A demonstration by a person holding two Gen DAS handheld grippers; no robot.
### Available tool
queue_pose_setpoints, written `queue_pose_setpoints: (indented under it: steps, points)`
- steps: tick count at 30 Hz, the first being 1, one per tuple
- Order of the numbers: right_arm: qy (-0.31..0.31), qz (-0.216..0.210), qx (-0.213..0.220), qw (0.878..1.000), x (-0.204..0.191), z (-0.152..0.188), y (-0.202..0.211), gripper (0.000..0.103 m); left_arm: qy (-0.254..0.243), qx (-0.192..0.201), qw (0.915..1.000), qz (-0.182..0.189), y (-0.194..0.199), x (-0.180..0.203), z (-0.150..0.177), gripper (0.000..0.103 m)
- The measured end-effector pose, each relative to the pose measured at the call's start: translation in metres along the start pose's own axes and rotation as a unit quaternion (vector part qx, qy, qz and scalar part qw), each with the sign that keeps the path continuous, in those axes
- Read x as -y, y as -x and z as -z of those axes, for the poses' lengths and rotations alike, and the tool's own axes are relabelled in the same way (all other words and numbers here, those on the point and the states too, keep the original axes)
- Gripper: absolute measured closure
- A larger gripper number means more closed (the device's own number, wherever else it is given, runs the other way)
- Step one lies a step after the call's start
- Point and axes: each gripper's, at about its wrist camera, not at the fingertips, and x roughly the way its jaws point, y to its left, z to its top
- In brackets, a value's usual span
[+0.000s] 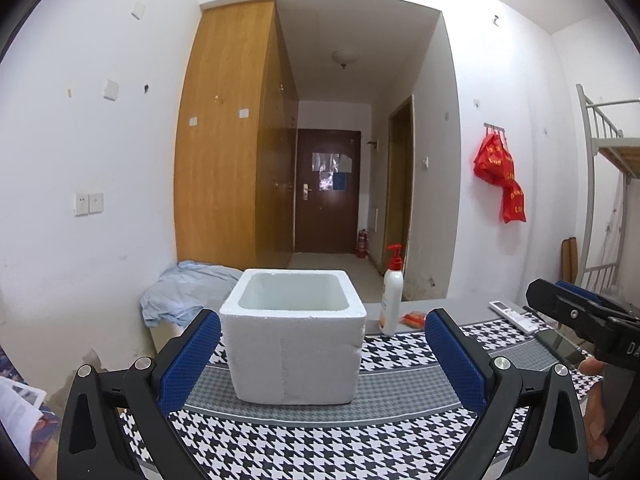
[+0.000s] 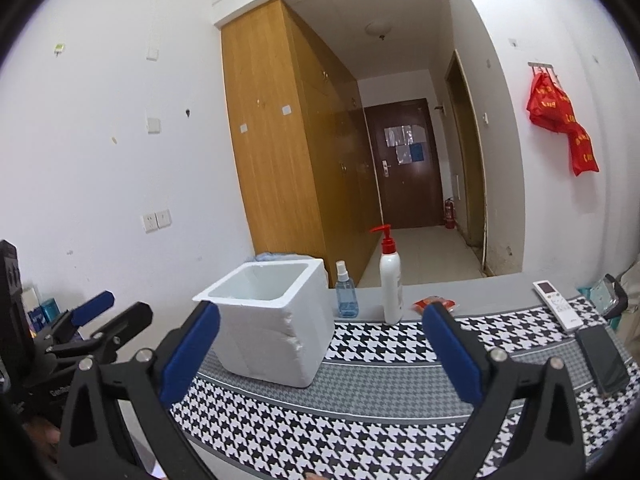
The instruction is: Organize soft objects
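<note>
Facing foam box (image 1: 294, 344), fingers (image 1: 192, 360) apart

My right gripper (image 2: 320, 344) hangs wide open over the houndstooth cloth (image 2: 360, 420), nothing between its blue pads (image 2: 192, 352). Beyond stand a white foam box (image 2: 272, 320), a blue spray bottle (image 2: 346, 296) and a red-pump lotion bottle (image 2: 391, 280). My left gripper (image 2: 104, 312) shows at the left edge.
</note>
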Motion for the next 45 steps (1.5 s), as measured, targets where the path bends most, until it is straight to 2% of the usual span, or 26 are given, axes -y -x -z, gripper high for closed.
queue_pose_setpoints:
  steps: [5, 12, 16, 22, 29, 36, 45]
  points:
    - [0.016, 0.007, -0.006, 1.0, -0.002, 0.01, 0.003, 0.0, 0.002, -0.004, 0.9999, -0.01, 0.001, 0.003, 0.006, 0.001]
    - [0.03, -0.027, -0.011, 0.999, -0.006, 0.025, 0.01, 0.0, 0.015, 0.01, 0.9996, -0.021, 0.014, -0.003, 0.015, 0.001]
    - [0.055, -0.016, 0.004, 0.998, -0.013, 0.035, 0.016, 0.0, 0.012, 0.02, 0.9996, -0.015, 0.023, -0.002, 0.023, 0.001]
    - [0.044, -0.014, 0.021, 0.999, -0.01, 0.048, 0.022, 0.0, 0.011, 0.014, 0.9997, -0.014, 0.029, 0.001, 0.038, 0.001]
    - [0.059, 0.012, 0.018, 0.998, -0.012, 0.056, 0.02, 0.0, 0.012, 0.0, 0.9999, -0.008, 0.026, 0.004, 0.053, 0.001]
    - [0.073, 0.014, 0.015, 0.997, -0.017, 0.064, 0.021, 0.0, 0.003, 0.0, 0.9998, -0.019, 0.028, 0.001, 0.059, 0.001]
    - [0.069, 0.016, 0.01, 0.997, -0.016, 0.067, 0.022, 0.0, -0.005, -0.004, 0.9999, -0.014, 0.028, 0.005, 0.06, 0.001]
